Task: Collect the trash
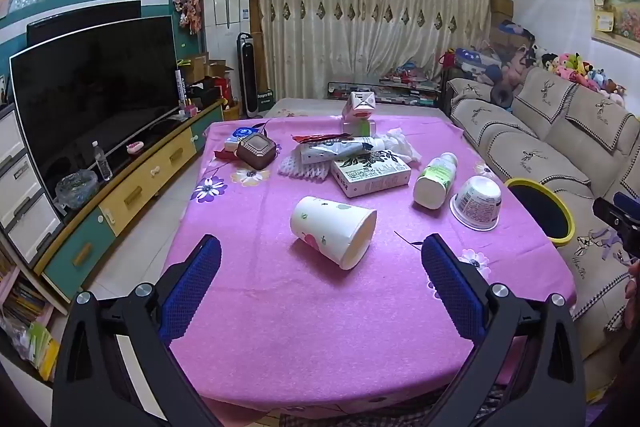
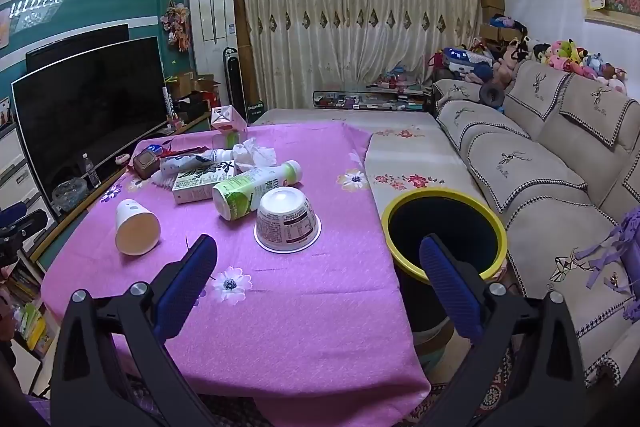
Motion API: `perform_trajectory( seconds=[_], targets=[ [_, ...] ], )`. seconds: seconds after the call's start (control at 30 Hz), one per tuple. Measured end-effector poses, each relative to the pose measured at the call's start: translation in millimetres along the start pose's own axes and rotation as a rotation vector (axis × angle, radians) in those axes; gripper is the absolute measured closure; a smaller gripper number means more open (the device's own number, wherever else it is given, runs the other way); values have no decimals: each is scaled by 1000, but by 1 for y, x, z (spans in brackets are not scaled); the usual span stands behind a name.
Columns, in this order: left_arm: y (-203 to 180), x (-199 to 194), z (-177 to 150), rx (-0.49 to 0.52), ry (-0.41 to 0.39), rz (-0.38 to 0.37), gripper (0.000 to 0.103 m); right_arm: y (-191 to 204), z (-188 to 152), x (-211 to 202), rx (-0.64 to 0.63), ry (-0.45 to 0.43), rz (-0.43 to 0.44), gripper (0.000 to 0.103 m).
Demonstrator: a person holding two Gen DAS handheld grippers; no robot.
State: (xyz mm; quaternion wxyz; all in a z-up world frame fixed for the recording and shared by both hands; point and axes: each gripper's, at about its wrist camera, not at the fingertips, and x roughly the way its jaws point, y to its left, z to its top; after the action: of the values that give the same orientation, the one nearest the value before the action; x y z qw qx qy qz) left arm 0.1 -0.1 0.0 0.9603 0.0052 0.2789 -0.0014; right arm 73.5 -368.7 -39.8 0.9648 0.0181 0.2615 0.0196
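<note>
Dim, even indoor light with a purple cast; sharp centre, fisheye-bent edges, black vignetted corners.

**Cloth, paper and plastic**

Pink floral cloth over the bench looks matt and finely textured; the tipped cup is smooth paper; the bottle glossy plastic; the fingers carry rough, dimpled blue pads; bin rim shiny yellow plastic.

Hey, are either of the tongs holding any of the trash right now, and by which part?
Nothing is held. The left tongs and right tongs both stand wide open above the pink tablecloth, with no item between their pads.
</note>
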Motion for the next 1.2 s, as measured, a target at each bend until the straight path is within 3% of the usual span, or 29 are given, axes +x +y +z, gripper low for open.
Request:
perform_trajectory(
  seconds=[1.2],
  targets=[
    [-6,13,-3,19,34,-10,4,-4,-7,14,16,32,9,6]
  ],
)
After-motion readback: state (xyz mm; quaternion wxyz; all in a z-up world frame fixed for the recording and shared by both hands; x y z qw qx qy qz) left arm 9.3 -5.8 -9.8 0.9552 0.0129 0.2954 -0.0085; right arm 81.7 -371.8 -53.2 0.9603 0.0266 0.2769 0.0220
